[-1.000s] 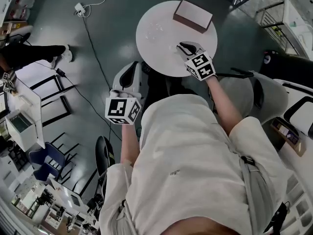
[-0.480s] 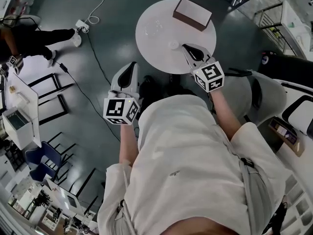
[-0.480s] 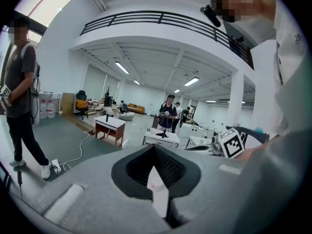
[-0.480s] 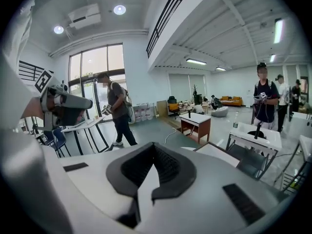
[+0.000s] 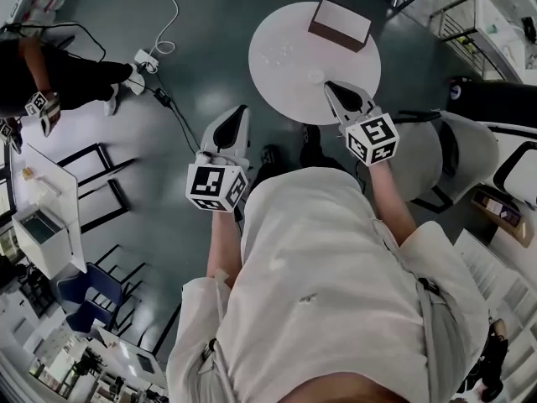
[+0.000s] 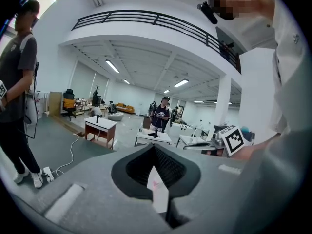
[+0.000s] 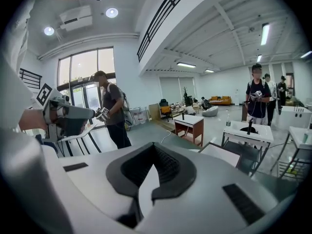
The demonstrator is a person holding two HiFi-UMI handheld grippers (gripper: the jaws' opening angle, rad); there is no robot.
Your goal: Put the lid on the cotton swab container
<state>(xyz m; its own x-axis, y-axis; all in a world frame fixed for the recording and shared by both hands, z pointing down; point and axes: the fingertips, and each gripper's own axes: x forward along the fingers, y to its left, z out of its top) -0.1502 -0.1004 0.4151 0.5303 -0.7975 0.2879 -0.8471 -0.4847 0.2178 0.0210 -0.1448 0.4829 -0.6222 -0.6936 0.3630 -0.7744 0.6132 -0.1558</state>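
Both my grippers are closed up tight with nothing in them (checked each gripper view). My left gripper [image 5: 242, 110] hangs off the round white table [image 5: 289, 95], over the floor. My right gripper [image 5: 330, 85] is at the table's near edge, tips just beside the small white lid [image 5: 316, 75]. The cotton swab container [image 5: 281, 54] is a faint clear glint toward the left edge. A box [image 5: 339, 23] sits at the far edge.
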